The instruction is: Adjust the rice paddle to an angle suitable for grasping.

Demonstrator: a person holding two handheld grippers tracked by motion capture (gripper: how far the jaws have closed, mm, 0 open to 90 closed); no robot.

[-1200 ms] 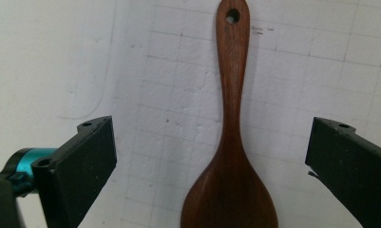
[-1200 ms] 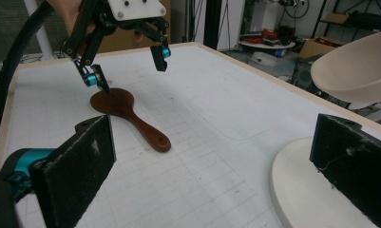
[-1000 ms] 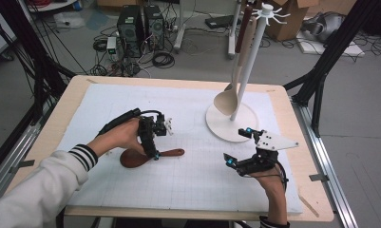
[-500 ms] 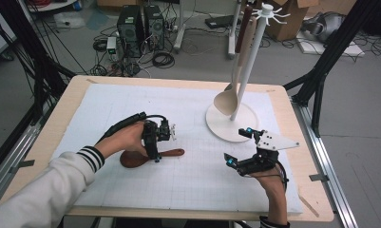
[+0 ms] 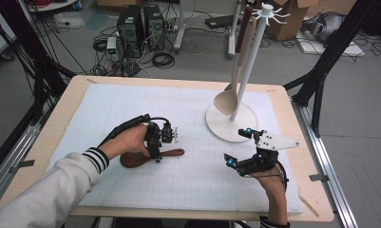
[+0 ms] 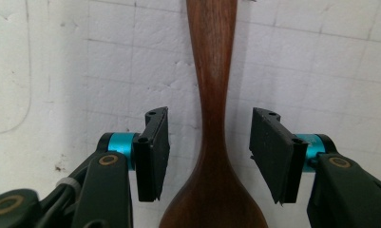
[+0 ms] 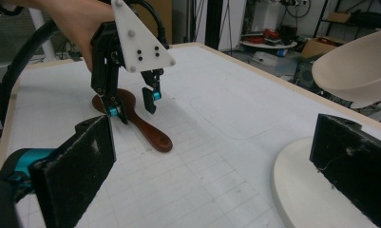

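High view first: the dark wooden spoon [image 5: 152, 156] lies flat on the white mat [image 5: 131, 104], well left of the rack [image 5: 254, 57], and the left gripper [image 5: 156, 151] is down over its neck, just where the bowl narrows into the handle. Left gripper view tells it better: the spoon [image 6: 212, 118] runs straight up between the two black pads [image 6: 155, 154], and there's mat showing on both sides, so the jaws have just been closing in but they're not pinching yet, nothing grasped, spoon not lifted. From the right gripper view you can see that left gripper [image 7: 133, 102] straddling the spoon [image 7: 140, 123], tips right at the mat. The right gripper [image 5: 242, 148] sits near the rack's round white base [image 5: 221, 128], jaws spread wide, released, holding nothing, just waiting. A pale spoon [image 5: 228, 97] already hangs on the rack beside the pole, with a dark-handled one up higher, so I'd say part of the hanging is done. What's left, to my eye: finish the squeeze, lift the dark spoon, carry it across and hook it on one of the white pegs at the top [image 5: 269, 13]
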